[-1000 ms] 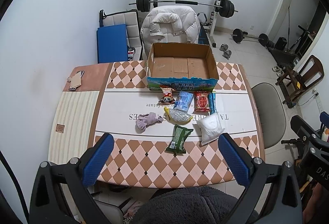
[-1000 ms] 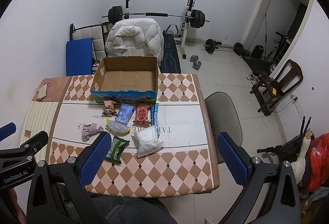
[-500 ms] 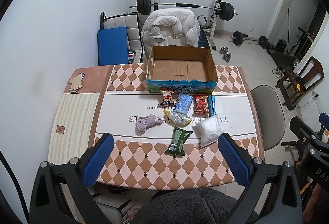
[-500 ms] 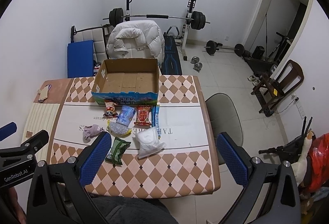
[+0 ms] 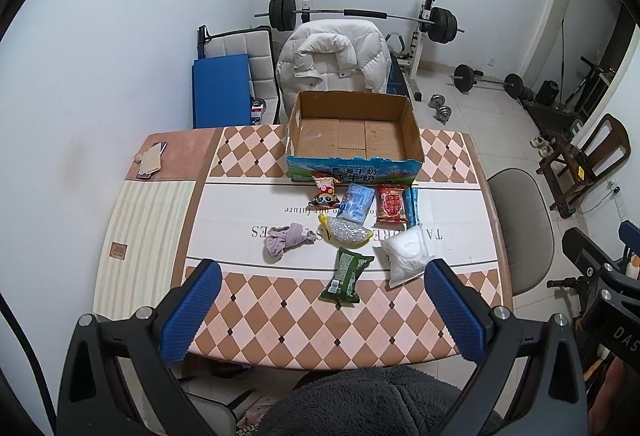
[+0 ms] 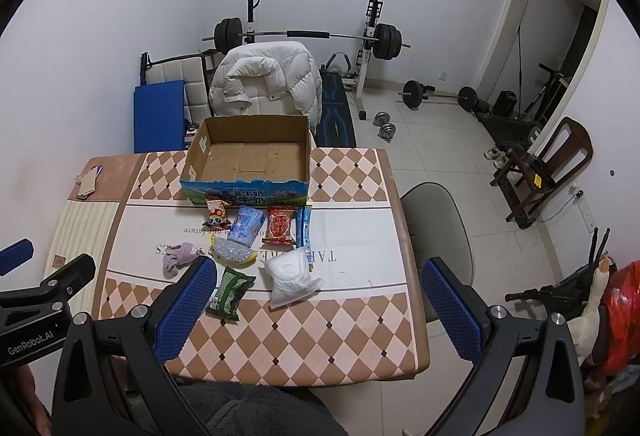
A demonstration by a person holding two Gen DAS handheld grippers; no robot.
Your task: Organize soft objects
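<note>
The left gripper (image 5: pixel 320 306) hung above the near edge of the worktop (image 5: pixel 140 220), its blue pads spread wide and holding nothing; the right gripper (image 6: pixel 316 308) was likewise spread and empty. Taking the cardboard box (image 5: pixel 354 134) as landmark, the soft things lay in a cluster on the worktop in front of its printed near wall. Farthest from the box on the near side lay the green packet (image 5: pixel 346 274), its long axis running roughly toward the box with a slight tilt. Just right of it sat the white pouch (image 5: pixel 406 250), turned cornerwise. Closer to the box lay the silver-and-yellow bag (image 5: pixel 346 230), long axis crosswise, with the crumpled purple cloth (image 5: pixel 286 242) apart to its left. Nearest the box stood a row: the panda snack bag (image 5: pixel 326 190), the pale blue packet (image 5: pixel 356 202), the red packet (image 5: pixel 392 202) and the narrow blue stick pack (image 5: pixel 411 202), each lengthwise toward the box. The box itself, open-topped, held nothing visible. Behind it a white puffer jacket (image 5: pixel 334 54) draped a chair.
</note>
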